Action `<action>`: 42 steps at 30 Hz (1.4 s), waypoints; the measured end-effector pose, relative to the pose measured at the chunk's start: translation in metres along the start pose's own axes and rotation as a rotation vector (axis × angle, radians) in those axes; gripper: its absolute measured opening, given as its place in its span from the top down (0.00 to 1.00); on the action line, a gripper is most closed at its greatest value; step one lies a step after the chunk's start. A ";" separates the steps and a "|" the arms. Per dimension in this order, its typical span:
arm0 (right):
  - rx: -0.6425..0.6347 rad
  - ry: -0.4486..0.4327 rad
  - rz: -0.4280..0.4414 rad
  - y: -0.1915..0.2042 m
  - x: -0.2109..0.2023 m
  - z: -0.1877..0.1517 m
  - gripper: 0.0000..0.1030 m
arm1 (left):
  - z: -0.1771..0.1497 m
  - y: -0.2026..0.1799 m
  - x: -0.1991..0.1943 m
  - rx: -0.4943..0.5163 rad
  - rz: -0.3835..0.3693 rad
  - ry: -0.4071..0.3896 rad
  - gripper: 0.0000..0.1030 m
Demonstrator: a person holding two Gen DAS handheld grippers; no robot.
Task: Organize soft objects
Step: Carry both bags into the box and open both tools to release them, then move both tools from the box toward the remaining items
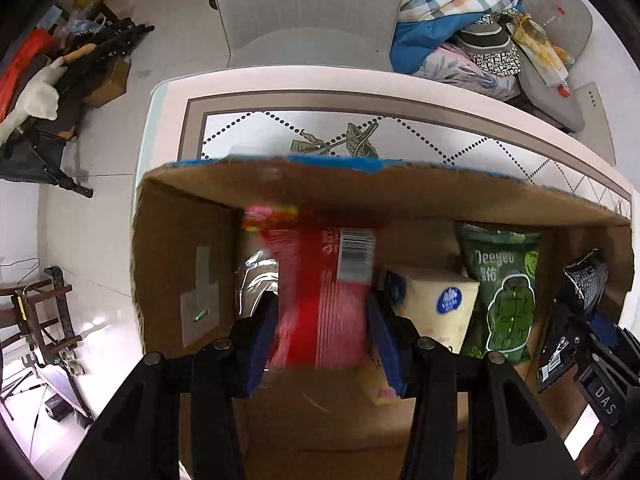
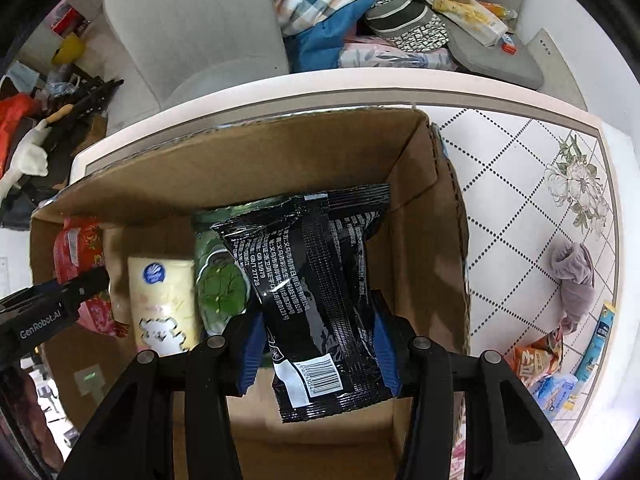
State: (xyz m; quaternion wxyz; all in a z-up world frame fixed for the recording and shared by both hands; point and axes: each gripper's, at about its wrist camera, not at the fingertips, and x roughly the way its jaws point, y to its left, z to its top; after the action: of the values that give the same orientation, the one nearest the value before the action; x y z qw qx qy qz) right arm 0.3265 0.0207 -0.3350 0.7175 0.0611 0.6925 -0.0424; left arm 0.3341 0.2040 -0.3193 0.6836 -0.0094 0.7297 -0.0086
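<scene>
An open cardboard box [image 1: 180, 248] [image 2: 424, 216] stands on the table. My left gripper [image 1: 322, 312] is shut on a red and pink soft pack [image 1: 320, 292], blurred, held down inside the box at its left end. My right gripper [image 2: 318, 336] is shut on a black glossy pack [image 2: 316, 280], held inside the box toward its right end. Between them stand a cream tissue pack [image 1: 436, 304] [image 2: 162, 300] and a green pack [image 1: 506, 288] [image 2: 222, 284]. The right gripper with its black pack [image 1: 576, 296] shows at the right edge of the left wrist view.
A grey cloth [image 2: 574, 280] and several snack packets [image 2: 540, 364] lie on the tiled table top [image 2: 516, 168] right of the box. Behind the table are a grey chair [image 2: 192, 28] and a pile of bedding [image 2: 332, 8]. Clutter covers the floor at left [image 1: 68, 64].
</scene>
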 end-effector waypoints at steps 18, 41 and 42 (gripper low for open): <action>-0.031 -0.016 -0.010 0.006 -0.022 -0.008 0.28 | -0.020 0.011 -0.033 -0.049 -0.050 -0.027 0.46; -0.141 -0.168 0.050 -0.001 -0.116 -0.115 0.02 | -0.149 -0.017 -0.115 0.002 0.039 -0.279 0.01; -0.142 -0.175 0.054 -0.003 -0.120 -0.118 0.02 | -0.154 -0.018 -0.119 0.000 0.034 -0.287 0.01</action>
State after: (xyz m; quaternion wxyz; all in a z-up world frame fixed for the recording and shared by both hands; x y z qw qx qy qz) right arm 0.2045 0.0318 -0.2189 0.7787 0.0247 0.6266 0.0210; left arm 0.1881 0.1887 -0.1899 0.7811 0.0019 0.6244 0.0042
